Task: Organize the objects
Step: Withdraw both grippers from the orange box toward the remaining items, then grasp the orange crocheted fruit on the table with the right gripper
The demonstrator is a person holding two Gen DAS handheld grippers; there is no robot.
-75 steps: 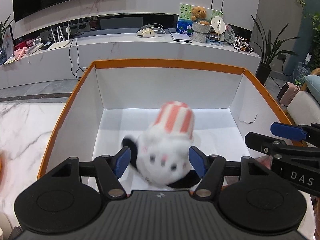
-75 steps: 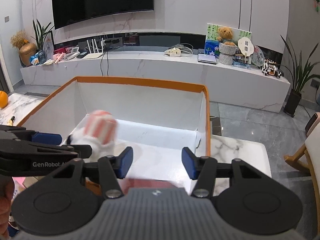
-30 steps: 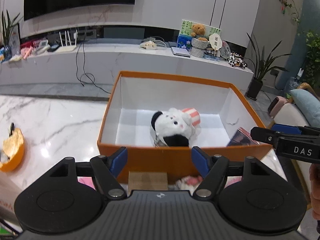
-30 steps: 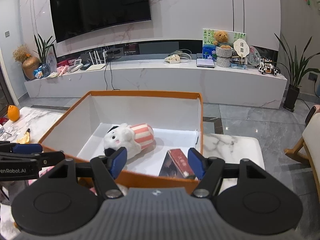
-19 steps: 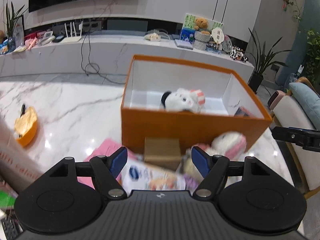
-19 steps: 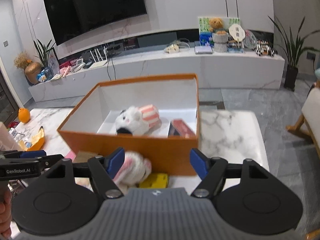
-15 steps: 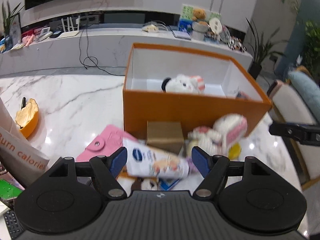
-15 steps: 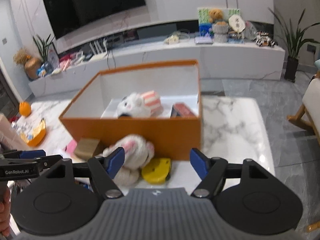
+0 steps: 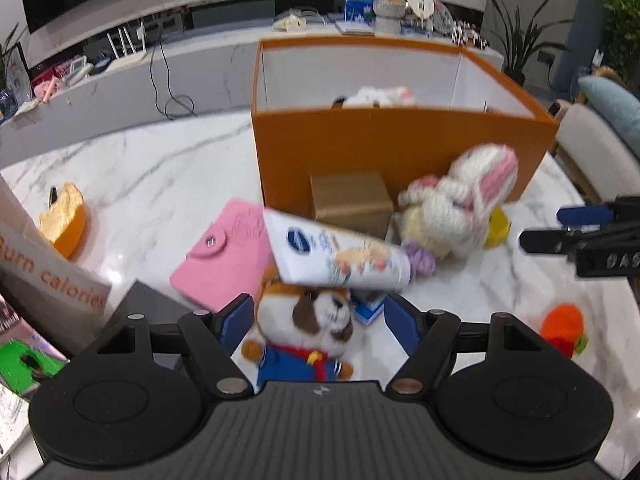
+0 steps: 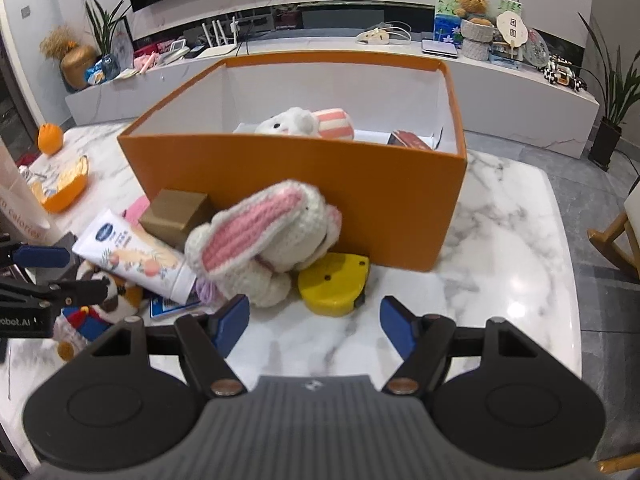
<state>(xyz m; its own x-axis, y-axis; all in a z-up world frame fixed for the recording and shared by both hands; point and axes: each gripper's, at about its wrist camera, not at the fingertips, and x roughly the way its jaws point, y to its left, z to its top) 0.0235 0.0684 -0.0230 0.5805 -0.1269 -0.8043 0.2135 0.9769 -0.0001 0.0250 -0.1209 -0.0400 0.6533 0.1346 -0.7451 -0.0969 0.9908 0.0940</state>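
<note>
The orange box (image 10: 304,184) is set on the marble table (image 10: 500,248), and a white plush toy with a striped pink part (image 10: 308,122) and a small dark red packet (image 10: 412,140) are seen lying inside it. Against the near wall of the box a knitted rabbit (image 10: 260,244) is leaned, with a yellow tape measure (image 10: 332,282) touching it on the right and a small brown box (image 10: 176,212) just beside it on the left. A white tube (image 9: 336,256) is laid across the pile, partly over a pink wallet (image 9: 224,260) and above a plush fox in blue clothes (image 9: 308,324). A blue and white packet (image 10: 172,306) is half hidden under the tube. An orange knitted carrot (image 9: 562,330) is seen apart on the right, and a piece of orange peel (image 9: 66,216) well to the left.

The left gripper (image 9: 320,322) is held wide apart over the fox, whose head is seen between the blue pads without being pressed. The right gripper (image 10: 314,326) is held apart as well, with bare marble between its pads and nothing gripped; the rabbit and tape measure lie just beyond its tips.
</note>
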